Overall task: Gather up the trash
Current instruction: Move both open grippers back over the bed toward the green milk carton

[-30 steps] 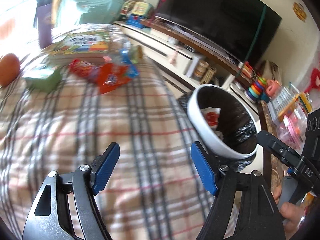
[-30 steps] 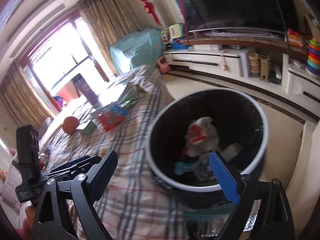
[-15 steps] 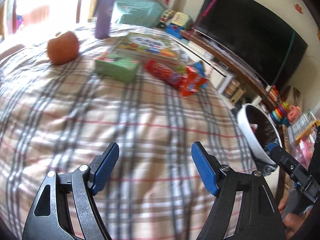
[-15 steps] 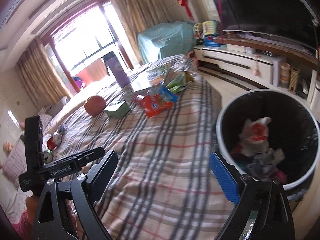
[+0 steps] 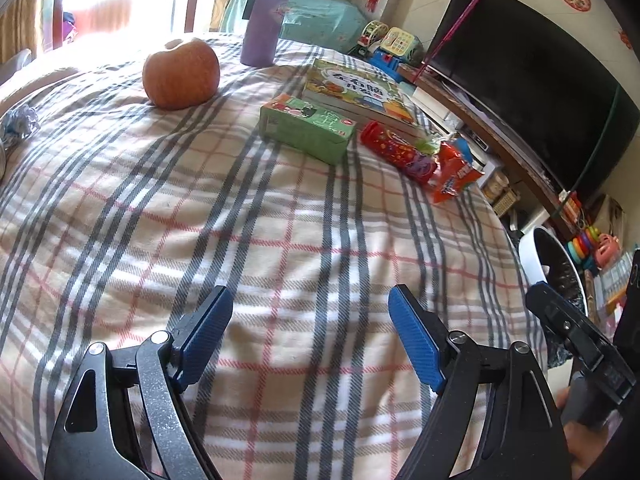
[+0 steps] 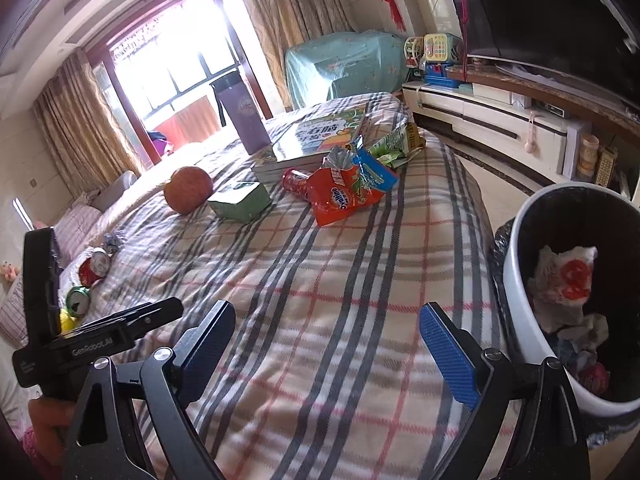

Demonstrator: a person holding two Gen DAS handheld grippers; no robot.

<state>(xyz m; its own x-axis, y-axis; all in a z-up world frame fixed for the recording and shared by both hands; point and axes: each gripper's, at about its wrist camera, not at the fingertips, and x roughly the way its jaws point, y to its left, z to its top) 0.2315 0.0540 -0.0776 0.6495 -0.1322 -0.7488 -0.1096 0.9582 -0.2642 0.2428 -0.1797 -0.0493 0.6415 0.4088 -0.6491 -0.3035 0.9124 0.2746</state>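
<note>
A white bin (image 6: 532,304) with a black liner stands right of the plaid-covered table and holds crumpled wrappers (image 6: 564,284); its rim shows in the left wrist view (image 5: 532,256). An orange snack bag (image 6: 344,196) lies far on the cloth, also in the left wrist view (image 5: 454,174), beside a red tube (image 5: 396,150) and a green wrapper (image 6: 394,144). Crushed cans (image 6: 90,268) lie at the left edge. My left gripper (image 5: 310,332) and right gripper (image 6: 328,340) are both open and empty, low over the near cloth.
An apple (image 5: 180,74), a green box (image 5: 306,128), a stack of books (image 5: 354,92) and a purple flask (image 5: 264,16) sit at the far end. A TV and cabinet (image 6: 500,104) run along the right wall. A crumpled foil ball (image 5: 18,122) lies far left.
Both grippers have swung left, away from the bin and toward the table. The bin has slid to the right edge of both views. Both stay open.
</note>
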